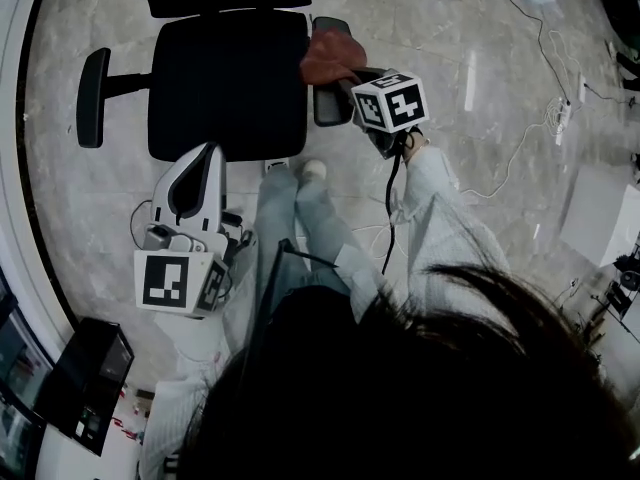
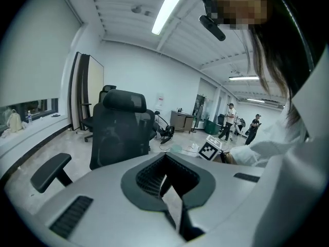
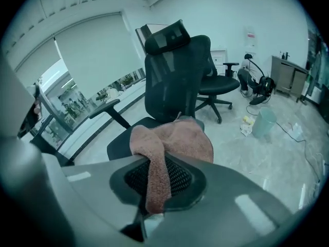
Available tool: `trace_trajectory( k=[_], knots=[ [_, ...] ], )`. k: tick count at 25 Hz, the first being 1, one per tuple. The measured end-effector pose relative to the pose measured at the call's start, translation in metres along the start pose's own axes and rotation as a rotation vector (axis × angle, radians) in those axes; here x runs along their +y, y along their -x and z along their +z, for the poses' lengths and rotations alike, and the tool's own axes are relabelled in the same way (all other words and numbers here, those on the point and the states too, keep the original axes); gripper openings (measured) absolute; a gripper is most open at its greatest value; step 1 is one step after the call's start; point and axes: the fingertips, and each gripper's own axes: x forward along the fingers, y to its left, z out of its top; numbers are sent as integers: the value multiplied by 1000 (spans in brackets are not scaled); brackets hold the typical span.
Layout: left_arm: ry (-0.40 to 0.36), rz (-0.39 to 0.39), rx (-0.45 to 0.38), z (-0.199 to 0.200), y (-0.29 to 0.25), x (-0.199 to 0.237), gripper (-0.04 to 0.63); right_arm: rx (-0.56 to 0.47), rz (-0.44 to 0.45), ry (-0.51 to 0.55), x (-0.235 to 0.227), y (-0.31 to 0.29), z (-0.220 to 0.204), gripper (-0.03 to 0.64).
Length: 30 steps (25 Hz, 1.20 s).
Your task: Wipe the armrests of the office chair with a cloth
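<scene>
Because the right claw (image 3: 156, 189) is nearly closed on only a narrow, twisted strip of the reddish-brown cloth (image 1: 330, 56), the grip looks like the weak point. Most of the cloth sits bunched ahead of the claw, over the upper end of the near armrest (image 1: 330, 108), just right of the seat in the upper middle of the head view. A firm drag along the pad could pull the strip out and drop the cloth onto the seat or the floor. The bunching is a second risk: a wad touches only a small patch, so parts of the armrest may go unwiped, and the hard claw could scrape the pad instead. The left claw (image 2: 167, 187) is fully closed on nothing and sits low at the lower left of the head view, well apart from the office chair (image 1: 228, 78). Nothing steadies the chair, so a sideways push would probably swivel it away. The far armrest (image 1: 92, 98) at the left calls for a reach across the seat.
</scene>
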Motion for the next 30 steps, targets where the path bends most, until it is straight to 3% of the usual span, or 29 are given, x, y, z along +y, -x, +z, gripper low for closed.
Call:
trace_trajectory(
  k=[6, 12, 30],
  knots=[
    [21, 60, 10, -2, -1, 20, 3, 42, -80, -4, -55, -38, 52, 25],
    [24, 79, 8, -8, 8, 29, 3, 71, -98, -6, -57, -51, 58, 25],
    [-39, -64, -7, 8, 2, -24, 3, 51, 48, 27, 62, 33, -79, 25]
  ],
)
